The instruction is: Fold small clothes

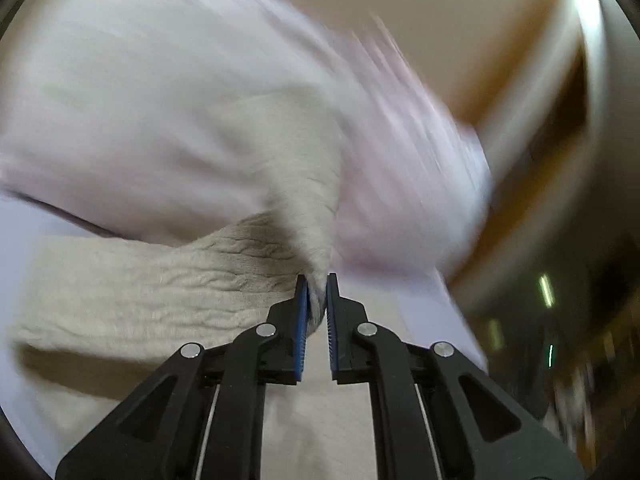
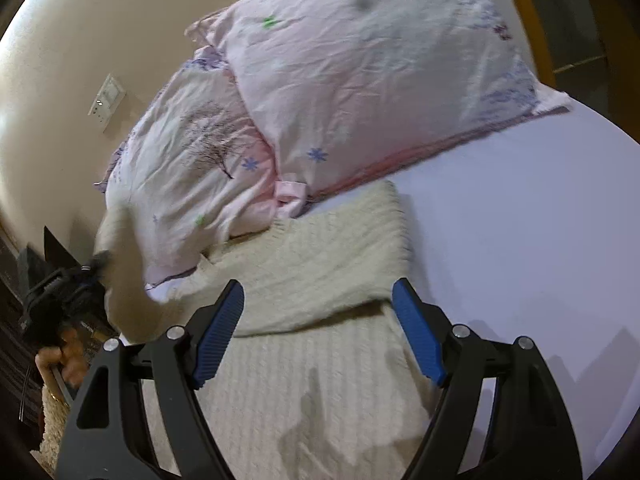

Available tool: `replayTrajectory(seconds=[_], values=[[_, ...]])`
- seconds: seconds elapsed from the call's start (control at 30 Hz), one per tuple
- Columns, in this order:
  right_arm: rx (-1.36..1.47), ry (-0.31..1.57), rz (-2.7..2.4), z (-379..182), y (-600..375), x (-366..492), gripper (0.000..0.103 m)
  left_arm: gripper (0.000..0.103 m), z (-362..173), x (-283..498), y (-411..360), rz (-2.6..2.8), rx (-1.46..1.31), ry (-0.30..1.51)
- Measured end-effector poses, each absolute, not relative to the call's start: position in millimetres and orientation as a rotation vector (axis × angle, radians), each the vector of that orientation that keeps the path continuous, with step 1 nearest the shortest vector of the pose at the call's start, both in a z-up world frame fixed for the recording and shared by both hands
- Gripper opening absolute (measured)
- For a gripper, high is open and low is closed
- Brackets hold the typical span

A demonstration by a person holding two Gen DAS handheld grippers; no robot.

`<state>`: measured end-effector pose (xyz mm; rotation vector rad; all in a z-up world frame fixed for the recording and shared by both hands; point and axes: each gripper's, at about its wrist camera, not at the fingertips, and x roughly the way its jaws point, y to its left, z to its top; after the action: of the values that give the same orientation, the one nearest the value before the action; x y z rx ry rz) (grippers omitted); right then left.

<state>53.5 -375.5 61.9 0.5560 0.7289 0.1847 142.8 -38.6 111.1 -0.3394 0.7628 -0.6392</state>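
Observation:
A cream knitted garment (image 2: 312, 272) lies on the white bed sheet (image 2: 520, 248), partly folded over itself. My left gripper (image 1: 318, 284) is shut on a pinched part of the cream garment (image 1: 152, 288) and lifts it off the bed. It also shows in the right wrist view (image 2: 96, 264) at the far left, held in a hand, with the cloth rising to it. My right gripper (image 2: 318, 300) is open and empty, hovering just above the garment's folded edge.
Two pink floral pillows (image 2: 360, 80) lie at the head of the bed, just behind the garment. A beige wall with a switch plate (image 2: 106, 98) stands behind. A wooden bed frame (image 2: 524, 12) runs at the upper right. The left wrist view is motion-blurred.

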Motion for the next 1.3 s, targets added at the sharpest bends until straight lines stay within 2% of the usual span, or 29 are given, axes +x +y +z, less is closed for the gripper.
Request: replayTrajectory(seconds=[0.07, 0.13, 0.27, 0.3, 0.33, 0.37, 0.4, 0.6, 0.73, 0.87, 0.9, 0.97, 1.0, 1.03, 1.07, 1.13, 1.2, 1.3], values=[[0.568, 0.747, 0.184, 60, -384, 44, 0.077, 0.007, 87, 140, -83, -0.719, -0.261, 0.885], [0.551, 0.743, 0.193, 62, -395, 27, 0.077, 0.007, 72, 128, -96, -0.759, -0.223, 0.936], [0.525, 0.752, 0.237, 63, -408, -10, 0.080, 0.007, 81, 88, -45, -0.713, -0.205, 0.883], [0.538, 0.765, 0.269, 62, -411, -19, 0.080, 0.015, 83, 77, -28, -0.703, -0.214, 0.870], [0.554, 0.779, 0.304, 61, -414, -28, 0.080, 0.032, 87, 59, -2, -0.686, -0.227, 0.857], [0.580, 0.797, 0.354, 60, -417, -40, 0.080, 0.041, 91, 43, 18, -0.664, -0.235, 0.844], [0.606, 0.817, 0.400, 59, -419, -52, 0.080, 0.054, 93, 20, 45, -0.626, -0.240, 0.821], [0.685, 0.984, 0.561, 46, -425, -118, 0.080, 0.069, 71, -69, 141, -0.530, -0.377, 0.857], [0.828, 1.150, 0.510, 8, -429, -133, 0.079, 0.069, 25, -106, 177, -0.504, -0.512, 0.948], [0.995, 1.225, 0.562, -37, -417, -123, 0.054, 0.069, -14, -104, 172, -0.542, -0.621, 0.991], [1.022, 1.227, 0.596, -44, -411, -120, 0.051, 0.069, -20, -101, 165, -0.564, -0.630, 0.995], [1.050, 1.225, 0.632, -51, -403, -117, 0.028, 0.068, -27, -97, 152, -0.594, -0.637, 1.002], [1.061, 1.222, 0.654, -53, -399, -114, 0.021, 0.065, -30, -92, 144, -0.606, -0.644, 1.006], [1.057, 1.216, 0.679, -54, -392, -113, 0.008, 0.056, -31, -91, 141, -0.614, -0.653, 1.006], [1.047, 1.212, 0.686, -53, -390, -115, 0.008, 0.050, -33, -90, 139, -0.622, -0.668, 1.005], [1.019, 1.195, 0.693, -46, -387, -116, 0.008, 0.019, -35, -89, 137, -0.624, -0.695, 1.012], [0.987, 1.155, 0.709, -30, -386, -115, 0.008, 0.009, -34, -87, 136, -0.623, -0.707, 1.016], [0.919, 1.057, 0.728, 5, -383, -100, 0.007, 0.007, -19, -84, 136, -0.626, -0.704, 0.977]])
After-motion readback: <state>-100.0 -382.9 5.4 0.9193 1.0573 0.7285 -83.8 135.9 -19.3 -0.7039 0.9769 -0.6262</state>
